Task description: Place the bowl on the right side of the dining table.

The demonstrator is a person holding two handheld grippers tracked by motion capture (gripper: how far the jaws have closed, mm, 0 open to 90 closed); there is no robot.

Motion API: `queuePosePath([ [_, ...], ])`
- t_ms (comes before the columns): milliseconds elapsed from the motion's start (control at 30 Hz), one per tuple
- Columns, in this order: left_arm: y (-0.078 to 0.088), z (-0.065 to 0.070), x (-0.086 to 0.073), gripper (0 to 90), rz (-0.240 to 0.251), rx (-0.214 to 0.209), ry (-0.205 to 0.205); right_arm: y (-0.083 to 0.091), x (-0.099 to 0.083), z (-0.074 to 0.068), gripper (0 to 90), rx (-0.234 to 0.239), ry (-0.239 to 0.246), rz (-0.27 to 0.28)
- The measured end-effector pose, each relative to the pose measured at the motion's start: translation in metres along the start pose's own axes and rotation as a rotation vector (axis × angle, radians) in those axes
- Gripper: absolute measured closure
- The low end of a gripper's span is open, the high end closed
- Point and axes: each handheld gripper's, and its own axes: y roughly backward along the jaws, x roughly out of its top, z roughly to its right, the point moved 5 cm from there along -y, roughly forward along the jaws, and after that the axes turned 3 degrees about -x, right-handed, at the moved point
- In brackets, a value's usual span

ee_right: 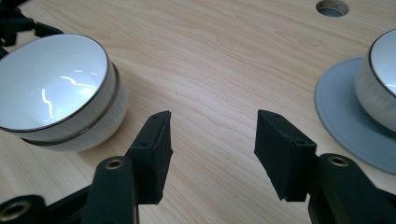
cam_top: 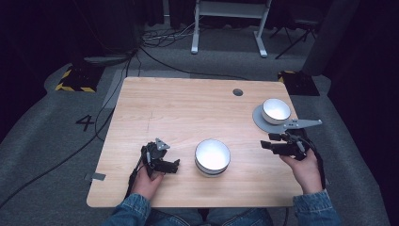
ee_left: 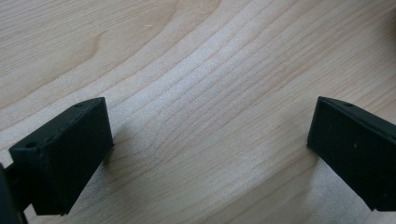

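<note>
Two stacked white bowls (cam_top: 212, 157) (ee_right: 60, 93) stand near the front middle of the wooden table (cam_top: 188, 108). Another white bowl (cam_top: 276, 110) (ee_right: 380, 84) rests on a grey plate (cam_top: 263, 123) (ee_right: 345, 112) at the right. My left gripper (cam_top: 175, 165) (ee_left: 210, 140) lies low over bare wood left of the stack, jaws wide apart and holding nothing. My right gripper (cam_top: 266, 143) (ee_right: 212, 140) hovers between the stack and the plate, open and pointing left, with only wood between its fingers.
A round cable hole (cam_top: 238, 92) (ee_right: 331, 8) pierces the table's far right. Beyond the table are grey floor, cables, a white frame (cam_top: 228, 23) and yellow-black marked blocks (cam_top: 77, 77).
</note>
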Motion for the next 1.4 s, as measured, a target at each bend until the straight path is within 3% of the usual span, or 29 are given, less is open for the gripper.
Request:
queuePosePath([
  [100, 0.000, 0.000, 0.000, 0.1, -0.001, -0.003, -0.002, -0.005, -0.011, -0.001, 46.4, -0.002, -0.008, 0.017],
  [233, 0.000, 0.000, 0.000, 0.1, 0.000, 0.000, 0.000, -0.014, -0.026, -0.001, 45.8, -0.004, 0.000, -0.022],
  [400, 0.000, 0.000, 0.000, 0.0, -0.001, -0.002, 0.000, -0.024, -0.040, -0.002, 45.2, 0.003, 0.047, -0.038],
  [733, 0.000, 0.000, 0.000, 0.1, 0.003, 0.000, 0.004, -0.039, -0.058, -0.011, 44.1, 0.018, 0.082, -0.075],
  [1033, 0.000, 0.000, 0.000, 0.1, 0.001, -0.001, -0.001, -0.053, -0.077, -0.015, 42.4, -0.001, 0.080, -0.128],
  [1233, 0.000, 0.000, 0.000, 0.1, -0.001, -0.002, -0.001, -0.063, -0.086, -0.020, 43.4, -0.016, 0.114, -0.169],
  [1400, 0.000, 0.000, 0.000, 0.1, 0.002, -0.001, 0.001, -0.066, -0.089, -0.024, 42.4, -0.024, 0.140, -0.146],
])
